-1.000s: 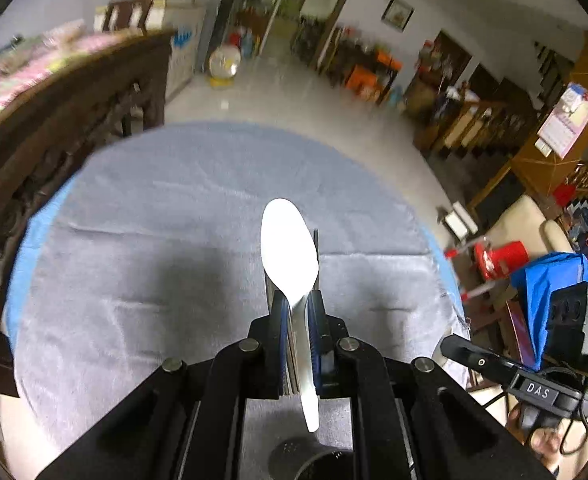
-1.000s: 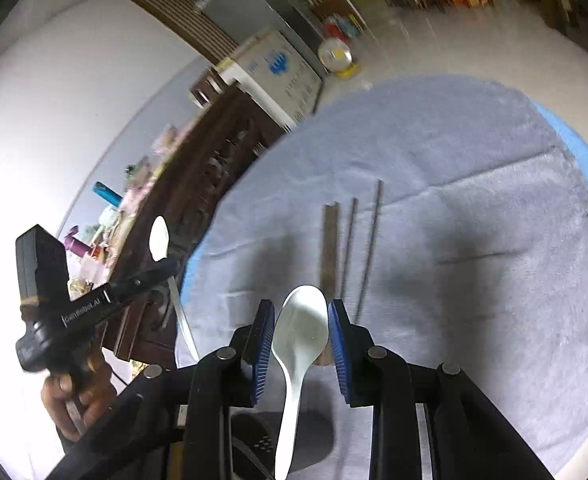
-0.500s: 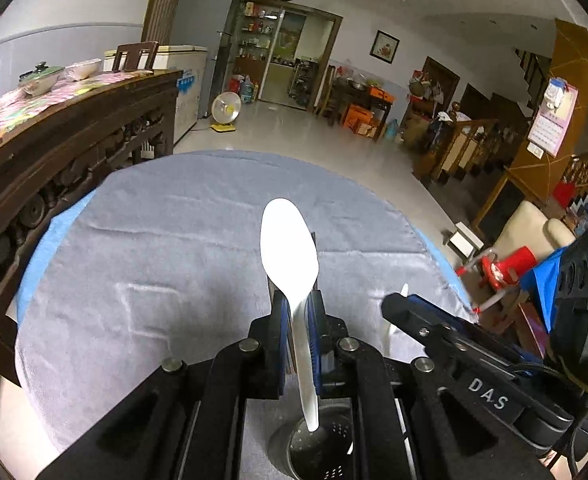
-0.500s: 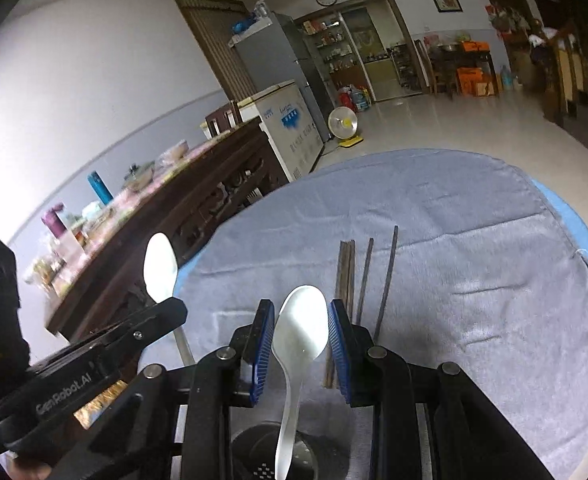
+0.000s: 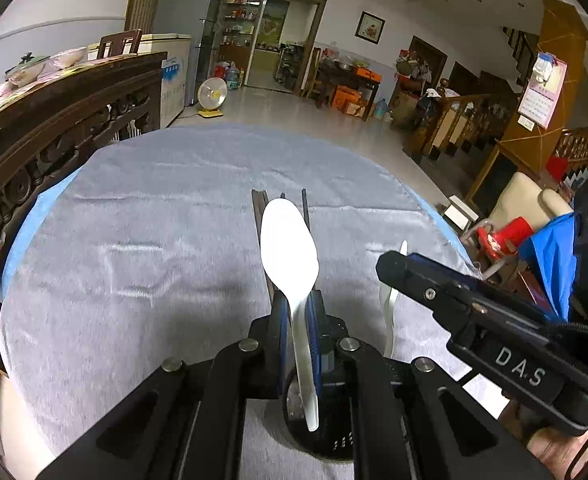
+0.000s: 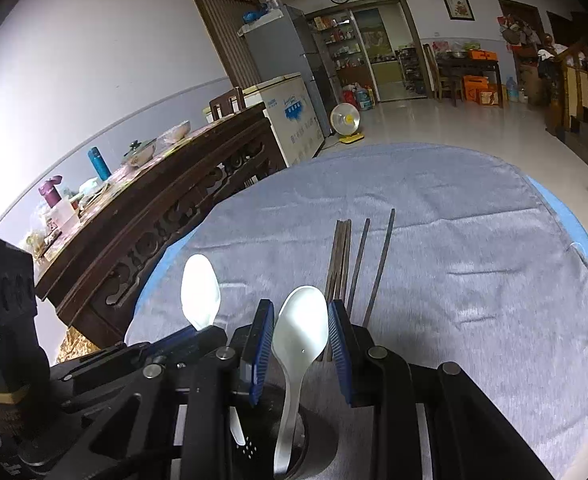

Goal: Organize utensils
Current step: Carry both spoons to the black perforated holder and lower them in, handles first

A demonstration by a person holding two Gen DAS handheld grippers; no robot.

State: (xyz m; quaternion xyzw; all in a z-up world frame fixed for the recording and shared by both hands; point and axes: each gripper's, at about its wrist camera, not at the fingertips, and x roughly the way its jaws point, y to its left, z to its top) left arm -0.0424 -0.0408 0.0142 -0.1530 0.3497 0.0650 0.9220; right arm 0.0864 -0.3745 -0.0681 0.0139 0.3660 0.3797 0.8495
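Observation:
My left gripper (image 5: 297, 316) is shut on the handle of a white spoon (image 5: 289, 244), held upright with its handle tip in the dark perforated utensil holder (image 5: 326, 436). My right gripper (image 6: 300, 338) stands open around a second white spoon (image 6: 301, 332), whose handle rests in the same holder (image 6: 314, 440); whether the pads touch it I cannot tell. The left gripper's spoon (image 6: 199, 292) shows at the left of the right wrist view. Several dark chopsticks (image 6: 358, 264) lie side by side on the grey cloth beyond the holder.
The round table carries a grey cloth (image 5: 153, 240) over a blue cover. A dark carved wooden sideboard (image 5: 53, 128) stands close on the left. The right gripper's body (image 5: 494, 344) crosses the lower right of the left wrist view.
Both grippers have come together over the holder, and both spoon handles now reach into it. The right gripper has entered the left wrist view. The views have tilted up towards level.

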